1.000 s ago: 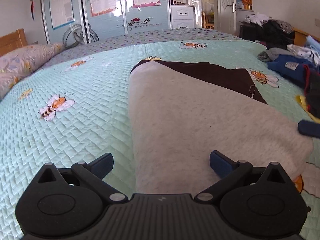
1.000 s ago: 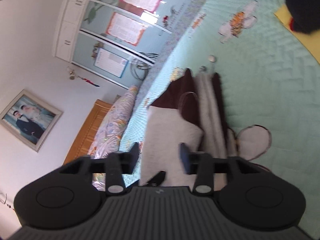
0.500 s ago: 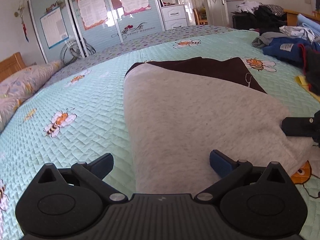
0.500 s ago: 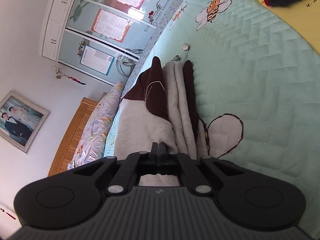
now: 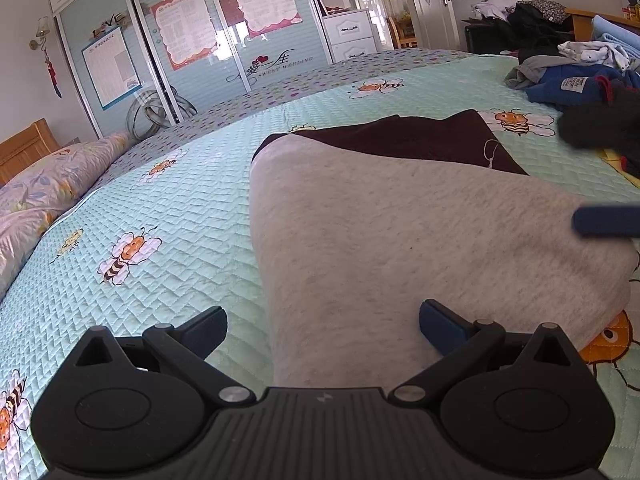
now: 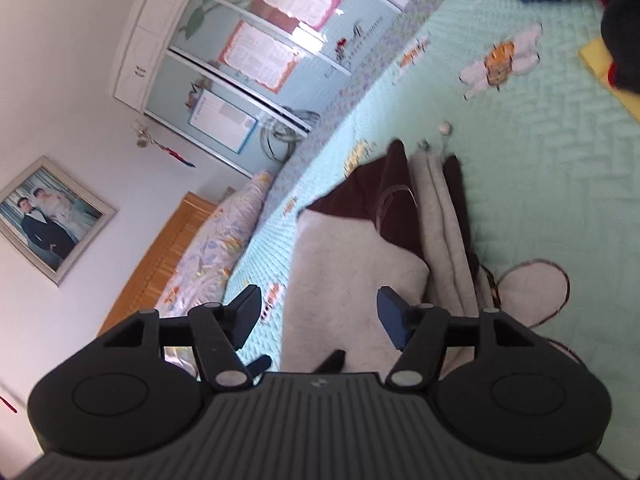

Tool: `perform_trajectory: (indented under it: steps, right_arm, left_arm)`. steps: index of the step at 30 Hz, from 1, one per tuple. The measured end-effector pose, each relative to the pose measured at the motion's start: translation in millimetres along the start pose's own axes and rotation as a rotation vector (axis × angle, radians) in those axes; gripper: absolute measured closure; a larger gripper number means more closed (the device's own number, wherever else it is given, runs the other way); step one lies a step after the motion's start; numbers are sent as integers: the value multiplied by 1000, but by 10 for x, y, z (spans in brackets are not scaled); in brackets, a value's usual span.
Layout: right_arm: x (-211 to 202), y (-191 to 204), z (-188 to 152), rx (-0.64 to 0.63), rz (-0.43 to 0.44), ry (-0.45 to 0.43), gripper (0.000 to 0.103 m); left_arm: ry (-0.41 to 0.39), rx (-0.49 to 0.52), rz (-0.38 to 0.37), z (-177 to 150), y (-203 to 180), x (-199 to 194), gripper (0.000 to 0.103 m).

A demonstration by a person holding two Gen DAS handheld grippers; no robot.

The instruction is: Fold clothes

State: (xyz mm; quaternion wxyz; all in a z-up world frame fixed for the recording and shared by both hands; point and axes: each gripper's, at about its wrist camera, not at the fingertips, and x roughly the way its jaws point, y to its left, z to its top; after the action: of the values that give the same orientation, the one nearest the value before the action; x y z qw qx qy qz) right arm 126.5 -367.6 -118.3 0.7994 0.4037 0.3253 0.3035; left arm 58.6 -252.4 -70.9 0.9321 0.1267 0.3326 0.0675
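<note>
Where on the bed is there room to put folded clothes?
Bare quilt lies between the grey and brown garment and the flowered pillow. The far right is crowded with a pile of clothes.

Changes on record:
Right gripper (image 6: 320,314): jaws, clamped together half a second ago, are now opening wide; the grey garment (image 6: 352,276) lies between the fingers with no pad pressing on it.
Right gripper, left wrist view (image 5: 606,221): only one blue fingertip now shows at the frame's right edge over the grey garment (image 5: 400,240), replacing the dark closed jaw seen lower down before.
</note>
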Motion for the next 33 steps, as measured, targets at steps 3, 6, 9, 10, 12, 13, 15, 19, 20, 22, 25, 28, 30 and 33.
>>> perform_trajectory:
  steps: [3,6,9,10,12,13,15,19,20,22,25,28,30,33]
  right_arm:
    - [36,-165,-60,16,-26,18,60]
    - [29,-298,-34,19,-86,38,103]
    - [15,-432,-46,45,-78,39,103]
    - [12,-441,-60,41,-78,36,103]
    - [9,-414,-74,24,-85,33,103]
    - [6,-397,-75,17,-90,33,103]
    - [-19,-365,-67,27,-90,31,103]
    - [-175,-232,-43,47,-31,-19,87]
    - [-233,-180,-39,47,-14,-45,71]
    - [-326,-41,-22,25,17,-83,46]
    - [-327,137,6,-11,49,-80,39]
    - [-210,180,-26,-1,73,-44,39]
    - [-111,168,-71,1,78,-13,39]
    - [37,58,-139,2,30,49,39]
  left_arm:
    - [0,7,2,-2,-10,-7,1]
    - [0,9,4,-6,-21,-12,0]
    - [1,7,4,-7,-28,-17,0]
    - [0,7,5,-8,-31,-19,0]
    - [0,8,6,-2,-30,-24,0]
    - [0,5,3,2,-20,-28,0]
    - [-2,-6,-10,17,12,-42,0]
    - [-3,-66,-54,48,138,-92,1]
    - [-7,-84,-63,53,170,-119,1]
    - [-26,-121,-73,49,220,-194,1]
    - [-65,-182,-96,16,286,-327,1]
    - [-92,-234,-96,-14,351,-431,1]
    - [-105,-266,-89,-30,404,-486,1]
    - [-109,-305,-96,-53,486,-539,1]
